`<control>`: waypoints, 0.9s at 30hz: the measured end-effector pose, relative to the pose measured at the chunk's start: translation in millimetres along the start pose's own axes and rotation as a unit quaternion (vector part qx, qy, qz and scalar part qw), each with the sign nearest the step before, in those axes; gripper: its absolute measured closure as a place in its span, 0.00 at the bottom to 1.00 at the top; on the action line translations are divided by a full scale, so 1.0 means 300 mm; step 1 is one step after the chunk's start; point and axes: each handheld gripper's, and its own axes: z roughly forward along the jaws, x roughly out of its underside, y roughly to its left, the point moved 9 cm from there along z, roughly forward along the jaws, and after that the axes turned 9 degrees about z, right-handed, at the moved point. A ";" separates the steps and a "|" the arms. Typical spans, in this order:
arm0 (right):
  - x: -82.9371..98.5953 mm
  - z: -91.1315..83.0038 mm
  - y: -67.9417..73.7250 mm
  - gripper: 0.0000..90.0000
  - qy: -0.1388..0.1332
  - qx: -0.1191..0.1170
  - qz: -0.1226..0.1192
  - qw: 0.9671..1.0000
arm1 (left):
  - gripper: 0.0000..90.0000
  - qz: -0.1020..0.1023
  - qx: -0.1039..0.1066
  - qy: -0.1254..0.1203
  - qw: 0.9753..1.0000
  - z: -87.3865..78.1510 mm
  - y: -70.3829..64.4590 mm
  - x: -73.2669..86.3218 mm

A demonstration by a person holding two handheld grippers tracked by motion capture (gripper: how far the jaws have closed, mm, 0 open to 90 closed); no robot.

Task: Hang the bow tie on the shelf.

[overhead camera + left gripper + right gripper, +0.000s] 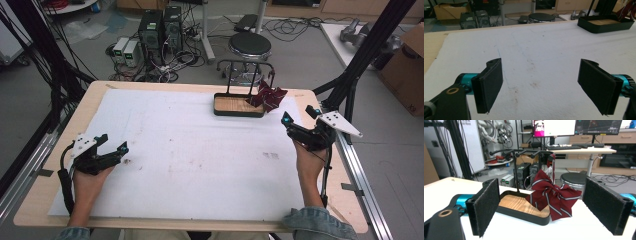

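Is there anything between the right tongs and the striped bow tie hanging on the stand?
Nothing visible. The right tongs are open and point straight at the maroon striped bow tie, which hangs from the black stand over the rim of its wooden-floored tray. Between the two lies bare white table cover.

Overhead plus two low claw-mounted views
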 end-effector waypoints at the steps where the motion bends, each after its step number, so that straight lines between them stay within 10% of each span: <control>1: 0.003 -0.007 0.002 0.14 0.002 0.000 0.001 1.000 | 0.23 -0.001 0.000 0.000 1.000 -0.001 0.000 0.000; 27: 0.244 -0.157 0.022 0.13 -0.016 0.003 0.020 1.000 | 0.23 0.004 -0.001 0.003 1.000 -0.001 -0.003 0.003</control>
